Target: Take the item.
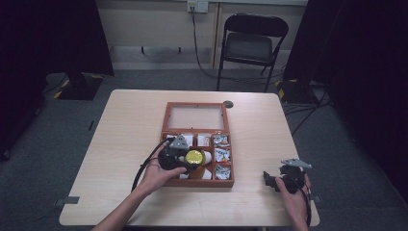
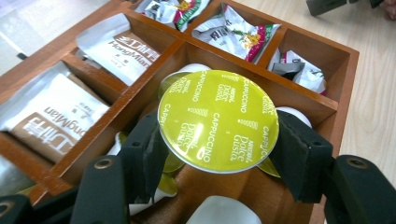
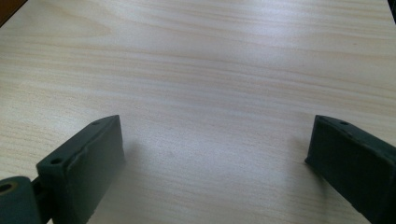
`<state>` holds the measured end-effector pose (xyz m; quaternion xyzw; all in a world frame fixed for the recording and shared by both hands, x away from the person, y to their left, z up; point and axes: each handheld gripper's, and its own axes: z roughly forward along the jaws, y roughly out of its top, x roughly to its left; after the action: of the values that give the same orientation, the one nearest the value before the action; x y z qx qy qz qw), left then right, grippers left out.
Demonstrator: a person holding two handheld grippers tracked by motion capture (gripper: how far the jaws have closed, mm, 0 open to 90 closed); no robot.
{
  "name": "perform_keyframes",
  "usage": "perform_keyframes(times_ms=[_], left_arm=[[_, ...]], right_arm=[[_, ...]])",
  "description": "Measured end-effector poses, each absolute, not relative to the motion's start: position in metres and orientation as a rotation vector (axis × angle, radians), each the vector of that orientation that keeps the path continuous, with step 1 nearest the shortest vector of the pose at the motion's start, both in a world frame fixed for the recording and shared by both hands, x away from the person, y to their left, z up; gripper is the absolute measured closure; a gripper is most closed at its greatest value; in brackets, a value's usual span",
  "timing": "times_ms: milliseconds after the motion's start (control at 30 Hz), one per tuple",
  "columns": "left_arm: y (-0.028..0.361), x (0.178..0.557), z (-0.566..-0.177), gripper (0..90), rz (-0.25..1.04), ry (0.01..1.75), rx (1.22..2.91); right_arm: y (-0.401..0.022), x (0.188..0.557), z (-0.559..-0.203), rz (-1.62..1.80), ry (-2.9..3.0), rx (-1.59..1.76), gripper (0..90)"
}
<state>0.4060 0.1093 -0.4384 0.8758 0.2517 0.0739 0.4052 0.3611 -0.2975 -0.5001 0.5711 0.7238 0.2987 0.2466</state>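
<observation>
Left gripper view: our left tongs [image 2: 219, 154] clamp yellow-lidded capsule [image 2: 218, 120] above wooden box [image 2: 343, 70]; our right tongs [image 3: 215, 158] gape over bare desk [image 3: 210, 60].

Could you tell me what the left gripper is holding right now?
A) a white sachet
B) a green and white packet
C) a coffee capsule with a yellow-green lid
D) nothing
C: in the left gripper view the left gripper has its jaws closed on both sides of a coffee capsule with a yellow-green lid printed "Cappuccino", held above the wooden box.
</observation>
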Motion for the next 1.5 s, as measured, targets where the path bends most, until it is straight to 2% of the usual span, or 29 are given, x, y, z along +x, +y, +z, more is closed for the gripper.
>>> perform_keyframes(times_ms=[1500], left_arm=[[0.136, 0.406, -0.412, 39.0, 0.245, 0.651, 2.125]], right_arm=[[-0.298, 0.361, -0.5, 0.815, 1.974, 1.558, 3.0]])
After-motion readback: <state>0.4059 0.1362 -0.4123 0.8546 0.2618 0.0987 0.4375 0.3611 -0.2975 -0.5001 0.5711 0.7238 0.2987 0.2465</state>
